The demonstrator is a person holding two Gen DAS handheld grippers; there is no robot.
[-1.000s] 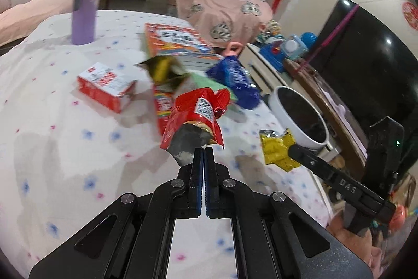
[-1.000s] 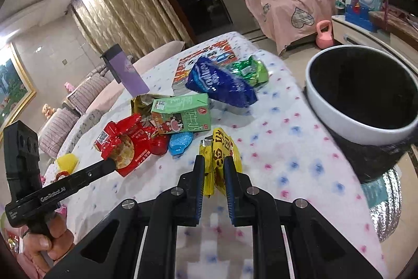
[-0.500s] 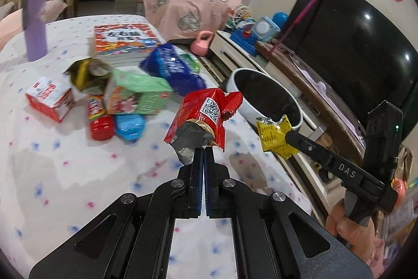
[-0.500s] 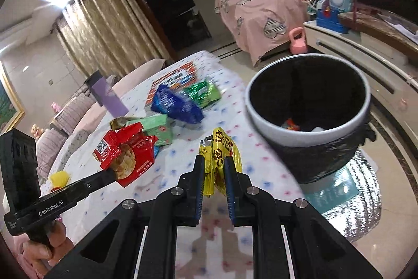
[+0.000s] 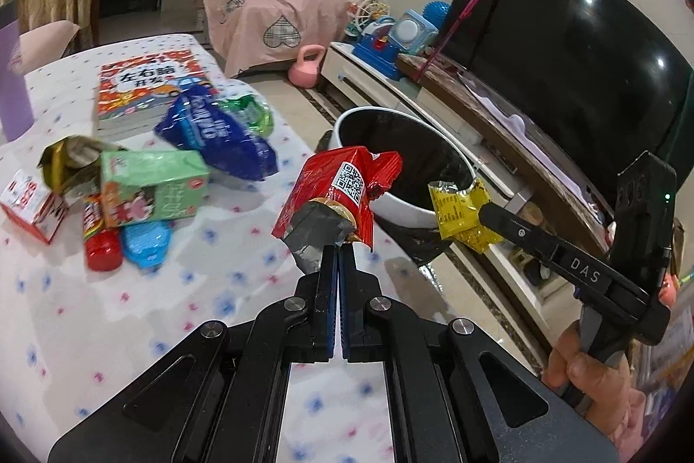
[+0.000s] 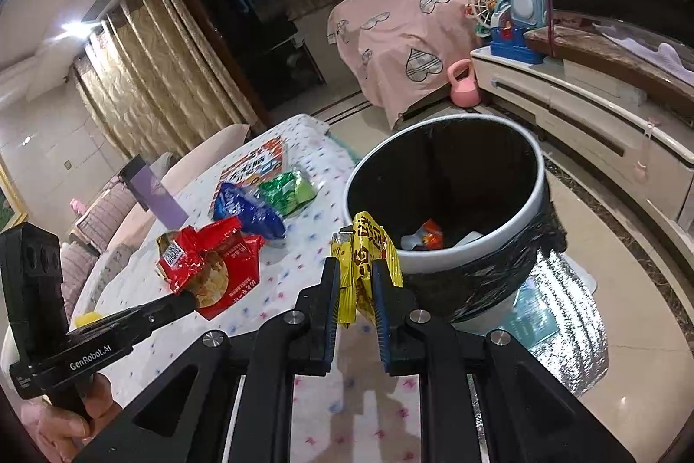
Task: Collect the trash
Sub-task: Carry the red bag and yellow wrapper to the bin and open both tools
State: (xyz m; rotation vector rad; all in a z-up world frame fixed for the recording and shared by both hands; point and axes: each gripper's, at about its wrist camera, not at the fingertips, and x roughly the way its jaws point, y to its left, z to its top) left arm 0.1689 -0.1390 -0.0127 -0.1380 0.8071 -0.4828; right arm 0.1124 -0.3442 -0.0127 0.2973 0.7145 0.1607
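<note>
My left gripper is shut on a red snack wrapper with a silver inside and holds it above the table edge, just short of the bin; it also shows in the right wrist view. My right gripper is shut on a yellow wrapper, close to the rim of the white bin with a black liner, which holds a few scraps. The yellow wrapper hangs over the bin rim in the left wrist view.
On the dotted tablecloth lie a blue bag, a green bag, a green carton, a red-and-white box, a book and a purple tumbler. A TV stand runs behind the bin.
Both grippers have moved right, off the table toward the bin, carrying their wrappers. The bin now sits much closer and its inside shows.
</note>
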